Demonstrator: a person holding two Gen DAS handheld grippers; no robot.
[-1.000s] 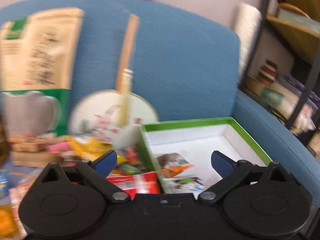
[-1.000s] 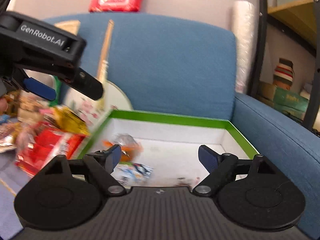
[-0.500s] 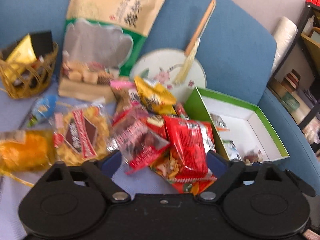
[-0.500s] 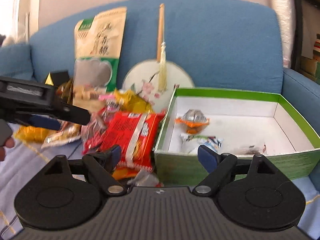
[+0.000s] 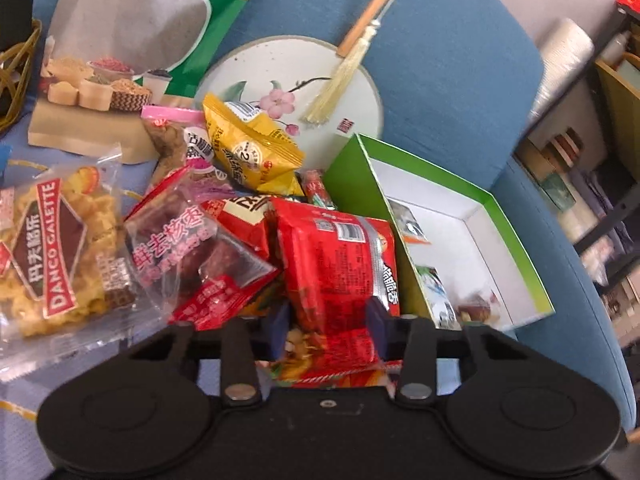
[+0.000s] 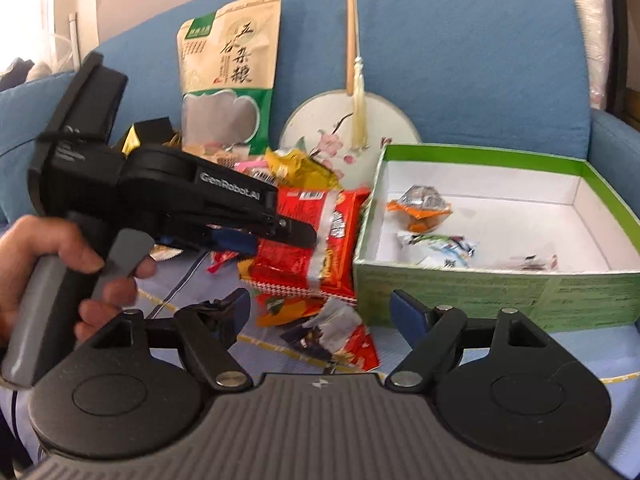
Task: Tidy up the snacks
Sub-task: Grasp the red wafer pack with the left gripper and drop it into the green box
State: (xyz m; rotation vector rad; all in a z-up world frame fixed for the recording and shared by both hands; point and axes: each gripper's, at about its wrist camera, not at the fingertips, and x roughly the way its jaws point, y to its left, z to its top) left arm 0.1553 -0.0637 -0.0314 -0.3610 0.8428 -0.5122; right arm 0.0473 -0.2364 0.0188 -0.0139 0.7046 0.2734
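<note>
A pile of snack packets lies on a blue sofa seat, left of a green box (image 5: pixel 516 236) with a white inside (image 6: pixel 520 216). My left gripper (image 5: pixel 328 320) is shut on the near edge of a red snack packet (image 5: pixel 336 256), also in the right wrist view (image 6: pixel 316 236) with the left gripper (image 6: pixel 276 236) on it. Beside it lie a clear date packet (image 5: pixel 188 248), a yellow packet (image 5: pixel 248 148) and a Danco Galette packet (image 5: pixel 52 252). The box holds an orange-wrapped snack (image 6: pixel 420 204) and a white-green packet (image 6: pixel 436 244). My right gripper (image 6: pixel 320 312) is open and empty above small wrappers (image 6: pixel 332 336).
A large grain bag (image 6: pixel 228 76) and a round painted fan (image 6: pixel 348 128) lean on the sofa back. A wire basket (image 5: pixel 12 76) stands at the far left. Shelves (image 5: pixel 600 160) stand to the right of the sofa arm.
My left gripper swung from over the box to the snack pile, dropped low and closed on the red packet. My right gripper pulled back from the box and stayed open.
</note>
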